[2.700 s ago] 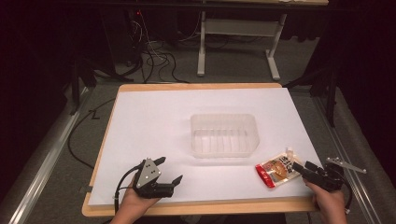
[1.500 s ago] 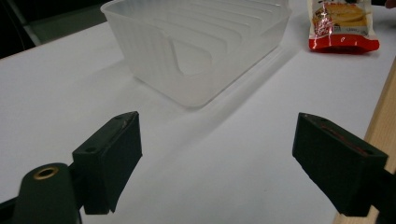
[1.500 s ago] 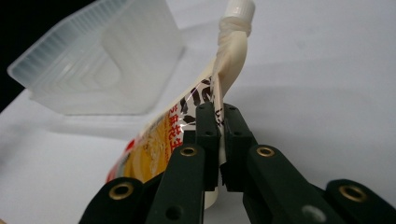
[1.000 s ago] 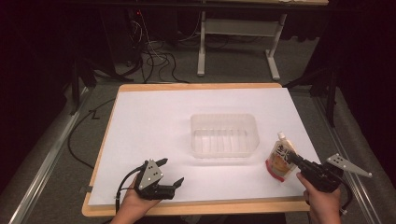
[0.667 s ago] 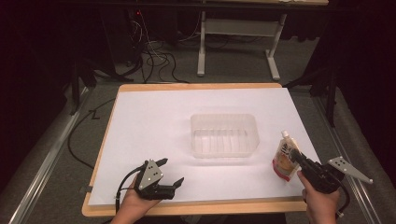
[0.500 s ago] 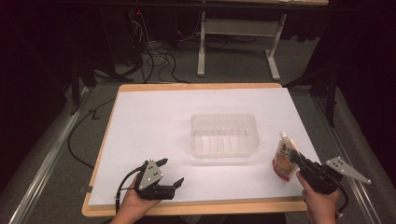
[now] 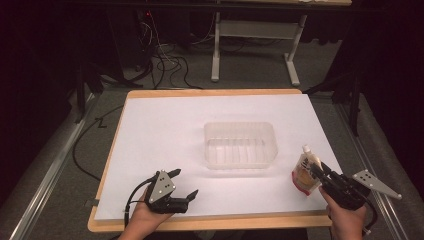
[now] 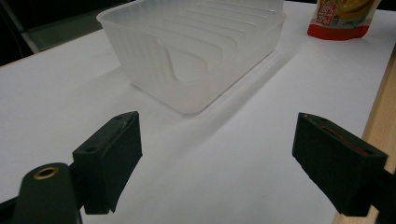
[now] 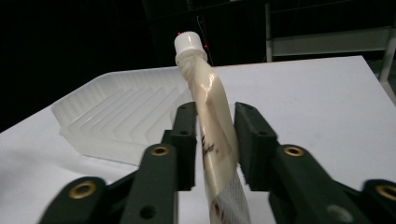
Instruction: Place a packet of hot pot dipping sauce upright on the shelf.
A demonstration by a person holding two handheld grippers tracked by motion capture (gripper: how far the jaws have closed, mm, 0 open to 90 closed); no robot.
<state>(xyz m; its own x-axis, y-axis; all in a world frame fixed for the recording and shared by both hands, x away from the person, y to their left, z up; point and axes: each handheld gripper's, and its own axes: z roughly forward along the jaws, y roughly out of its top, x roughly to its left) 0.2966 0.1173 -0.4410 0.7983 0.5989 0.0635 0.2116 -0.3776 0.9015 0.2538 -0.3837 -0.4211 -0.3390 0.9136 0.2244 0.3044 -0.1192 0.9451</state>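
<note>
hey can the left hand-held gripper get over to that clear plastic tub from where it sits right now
Probably yes. The left hand-held gripper rests with its jaws wide open, and only bare white sheet lies between it and the clear plastic tub.

The table [image 7: 165, 115] is seen from high up, above the person's side, looking forward and down. The clear tub [image 7: 240, 145] is taken as the landmark, in the middle of that view.

From the left gripper [image 8: 233, 168], the tub [image 8: 196, 51] is seen from low and close, just above the table top, with the pouch [image 8: 343, 18] behind it.

From the right gripper [image 9: 215, 140], the pouch [image 9: 215, 126] is seen very close, and the tub [image 9: 116, 121] is seen just behind it.

The tub and the pouch [image 7: 306, 170] are shared by all three views.
</note>
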